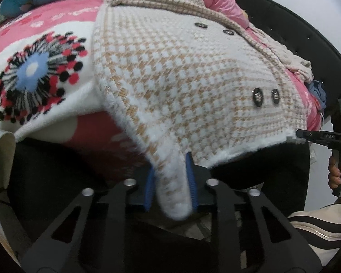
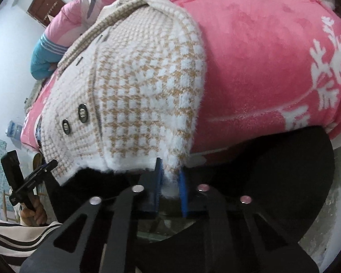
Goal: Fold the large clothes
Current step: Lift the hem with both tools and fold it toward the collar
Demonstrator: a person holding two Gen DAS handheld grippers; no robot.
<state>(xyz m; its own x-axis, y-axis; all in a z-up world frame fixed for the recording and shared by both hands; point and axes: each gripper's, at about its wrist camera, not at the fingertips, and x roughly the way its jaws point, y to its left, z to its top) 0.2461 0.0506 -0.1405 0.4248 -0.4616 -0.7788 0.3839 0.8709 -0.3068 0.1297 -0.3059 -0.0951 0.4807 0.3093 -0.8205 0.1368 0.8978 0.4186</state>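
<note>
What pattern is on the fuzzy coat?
White and tan houndstooth checks on the coat, with dark buttons. The left wrist view shows it best.

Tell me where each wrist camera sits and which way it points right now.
Left wrist: behind the left gripper, facing across the bed along the houndstooth cardigan; jaws shut on its hem; right hand at right edge.
Right wrist: behind the right gripper, facing the cardigan's other hem corner and pink blanket; left hand at lower left.
Shared: the cardigan, its dark buttons, the blanket.
</note>
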